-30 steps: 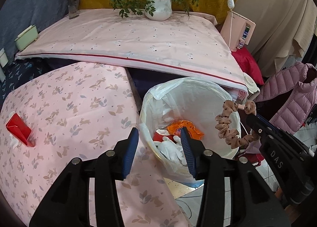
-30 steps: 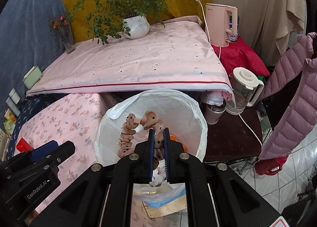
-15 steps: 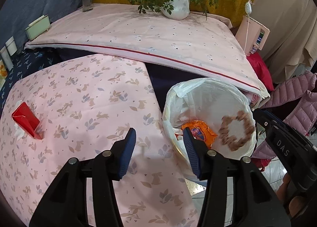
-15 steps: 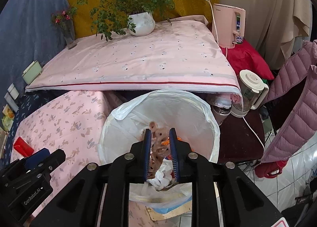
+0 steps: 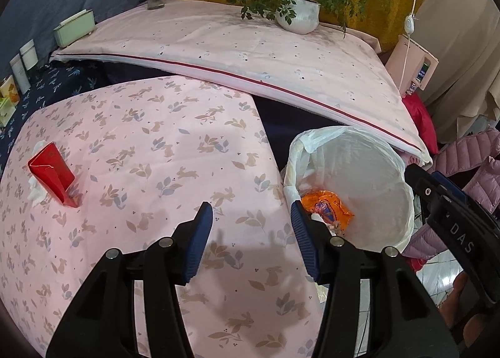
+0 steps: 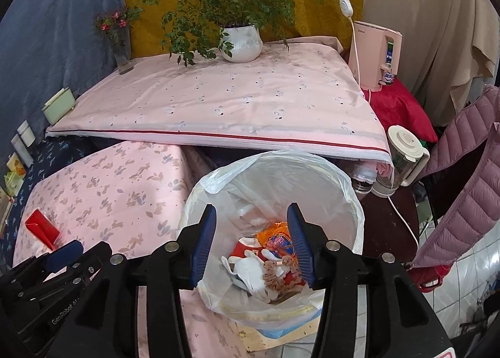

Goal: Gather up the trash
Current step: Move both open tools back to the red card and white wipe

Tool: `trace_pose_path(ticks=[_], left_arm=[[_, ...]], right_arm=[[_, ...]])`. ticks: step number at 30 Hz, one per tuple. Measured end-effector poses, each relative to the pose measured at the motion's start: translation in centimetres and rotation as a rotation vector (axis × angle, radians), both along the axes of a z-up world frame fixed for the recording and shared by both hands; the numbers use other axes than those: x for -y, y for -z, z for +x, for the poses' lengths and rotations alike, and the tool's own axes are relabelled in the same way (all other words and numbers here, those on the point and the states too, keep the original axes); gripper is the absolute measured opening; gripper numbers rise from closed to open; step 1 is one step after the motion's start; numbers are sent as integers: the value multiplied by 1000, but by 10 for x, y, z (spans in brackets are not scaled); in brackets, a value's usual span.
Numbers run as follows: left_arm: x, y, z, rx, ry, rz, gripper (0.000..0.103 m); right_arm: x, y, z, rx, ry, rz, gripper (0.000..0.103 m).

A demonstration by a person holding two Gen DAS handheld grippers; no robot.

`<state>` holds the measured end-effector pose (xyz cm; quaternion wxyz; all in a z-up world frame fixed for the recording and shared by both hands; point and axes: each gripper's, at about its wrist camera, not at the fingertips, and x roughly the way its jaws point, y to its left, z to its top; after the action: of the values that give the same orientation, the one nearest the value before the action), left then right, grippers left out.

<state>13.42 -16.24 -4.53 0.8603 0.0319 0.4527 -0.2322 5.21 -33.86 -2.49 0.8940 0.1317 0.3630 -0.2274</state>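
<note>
The right gripper [image 6: 251,240], its jaws having just been opening, is hanging empty over the white-lined round trash bin [image 6: 350,192]. The beige fabric scrunchie [image 6: 276,272] is lying inside among white tissues and an orange wrapper [image 6: 275,237]. The left gripper [image 5: 250,240] is hovering half open, empty, over the near pink rabbit-print tablecloth [image 5: 150,145]; a red folded paper carton [image 5: 51,172] is standing far left.

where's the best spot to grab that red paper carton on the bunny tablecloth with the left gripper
Grip the red carton across its two flat sides near the open upper end, coming down from above with the left gripper. It lies tilted with that end raised off the tablecloth, probably leaving room for the fingers, and crumpled tissue sits beside it.
</note>
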Motion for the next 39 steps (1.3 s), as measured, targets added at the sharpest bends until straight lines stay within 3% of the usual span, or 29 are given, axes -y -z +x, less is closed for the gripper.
trace_pose_path(ticks=[15,29,39], left_arm=[[-62,1,10,-16,-93,-28,56],[-151,4,25,-16,-230,-32,58],[-221,18,36,-33,-337,-2,65]], right_arm=[[-60,-9,14,-2,-88,-25,52],[-143,-9,38,-24,-225,-37,53],[-210,-3,57,-39,-348,-28,57]])
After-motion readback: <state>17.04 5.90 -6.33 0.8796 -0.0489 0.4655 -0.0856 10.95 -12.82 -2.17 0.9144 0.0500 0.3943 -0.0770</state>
